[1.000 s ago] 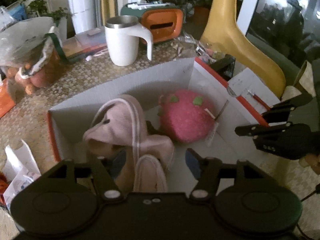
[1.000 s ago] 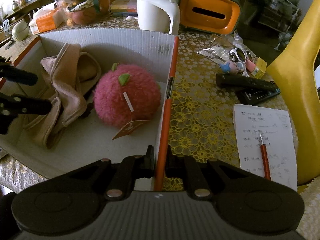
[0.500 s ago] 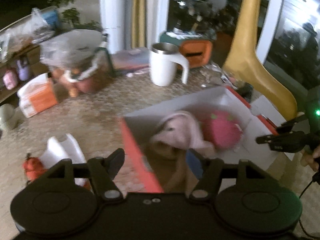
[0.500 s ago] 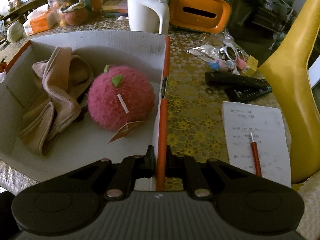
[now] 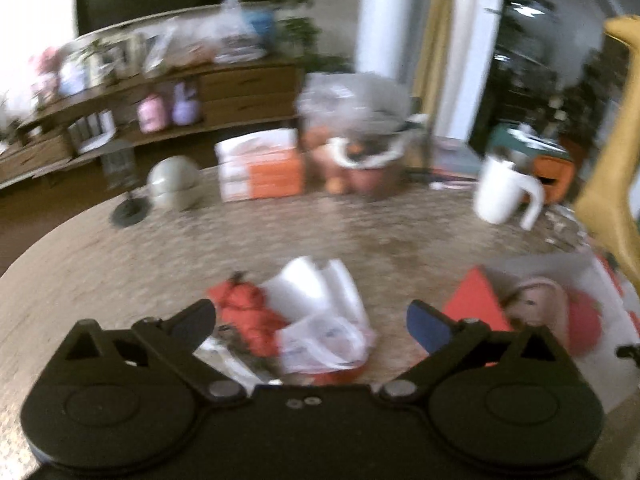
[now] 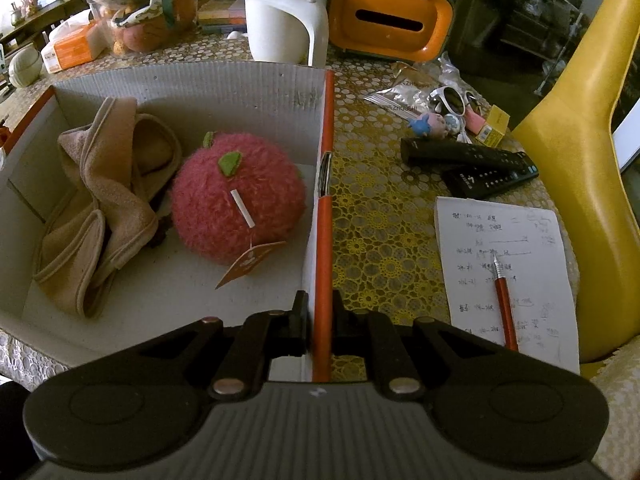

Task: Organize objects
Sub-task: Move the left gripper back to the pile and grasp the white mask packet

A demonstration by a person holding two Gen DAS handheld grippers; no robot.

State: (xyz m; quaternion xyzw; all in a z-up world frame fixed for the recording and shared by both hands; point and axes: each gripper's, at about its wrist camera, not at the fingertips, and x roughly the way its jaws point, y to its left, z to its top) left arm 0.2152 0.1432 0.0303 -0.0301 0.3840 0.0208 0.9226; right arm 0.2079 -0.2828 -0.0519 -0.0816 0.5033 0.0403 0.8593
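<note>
Right tool (image 6: 320, 320): jaws clamped on the orange wall of the cardboard box (image 6: 326, 216), steadying it on the tabletop (image 6: 376, 224). Left tool (image 5: 310, 324): jaws opening wide, nothing between them, above a small orange-red soft item (image 5: 244, 316) and crumpled white plastic bag (image 5: 320, 320) lying beside the box. Both probably light and limp; bag slippery, best pinched at a bunched fold.
</note>
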